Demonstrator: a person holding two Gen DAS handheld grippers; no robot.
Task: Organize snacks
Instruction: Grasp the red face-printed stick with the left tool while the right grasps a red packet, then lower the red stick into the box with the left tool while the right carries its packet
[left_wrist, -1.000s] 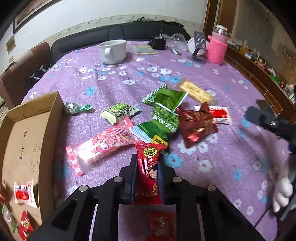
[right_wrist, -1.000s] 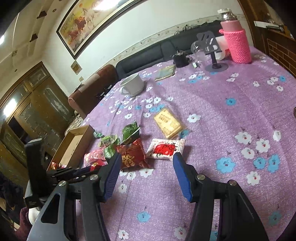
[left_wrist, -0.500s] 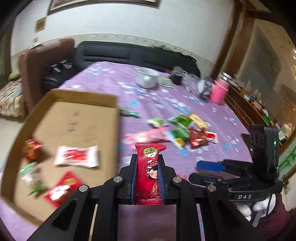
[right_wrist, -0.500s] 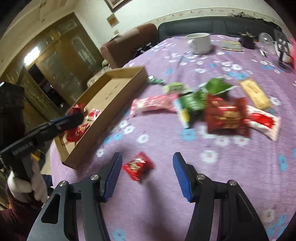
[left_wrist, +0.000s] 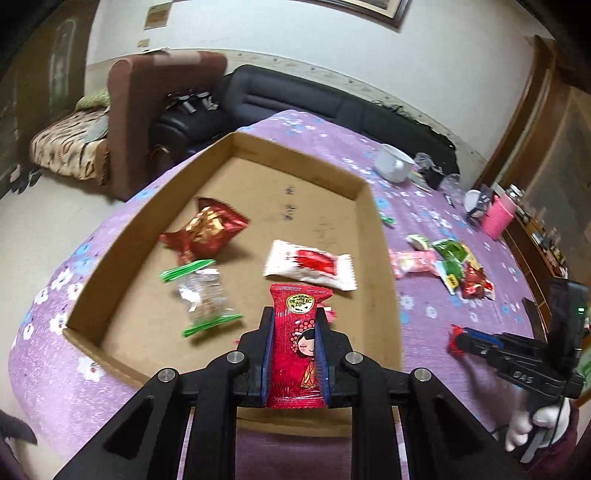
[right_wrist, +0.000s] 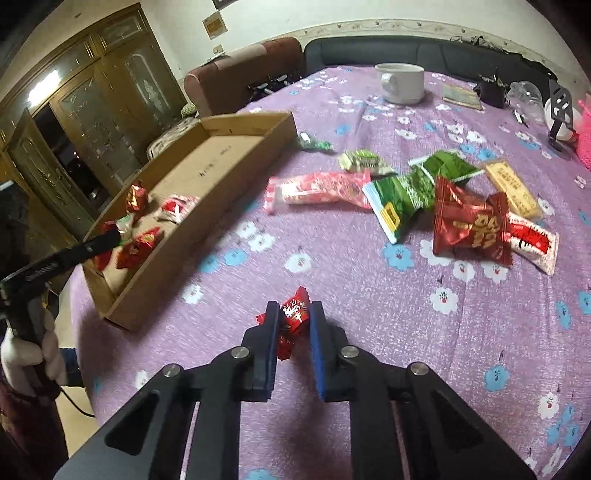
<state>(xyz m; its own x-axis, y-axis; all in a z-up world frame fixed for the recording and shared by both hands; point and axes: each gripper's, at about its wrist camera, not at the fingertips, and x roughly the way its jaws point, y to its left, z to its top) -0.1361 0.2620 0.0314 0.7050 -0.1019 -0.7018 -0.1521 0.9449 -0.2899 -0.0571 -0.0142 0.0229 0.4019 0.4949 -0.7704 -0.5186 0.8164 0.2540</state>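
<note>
**Snack transfer: both grippers loaded**

The left gripper is closed on a red doll-print packet. The packet's long axis runs parallel to the fingers, top seal pointing forward, above the near edge of the cardboard tray.

The right gripper has its fingers narrowed around a small red candy, which sits tilted between the pads above the tablecloth, near the table's near edge; firm contact on both sides cannot be confirmed.

Inside the tray lie a clear green-ended packet, a white-and-red packet and a crumpled red-gold packet.

Beyond the tray's right wall, a pink packet lies lengthwise across the table centre, next to green packets and a dark red packet.

A white mug stands at the far edge.
</note>
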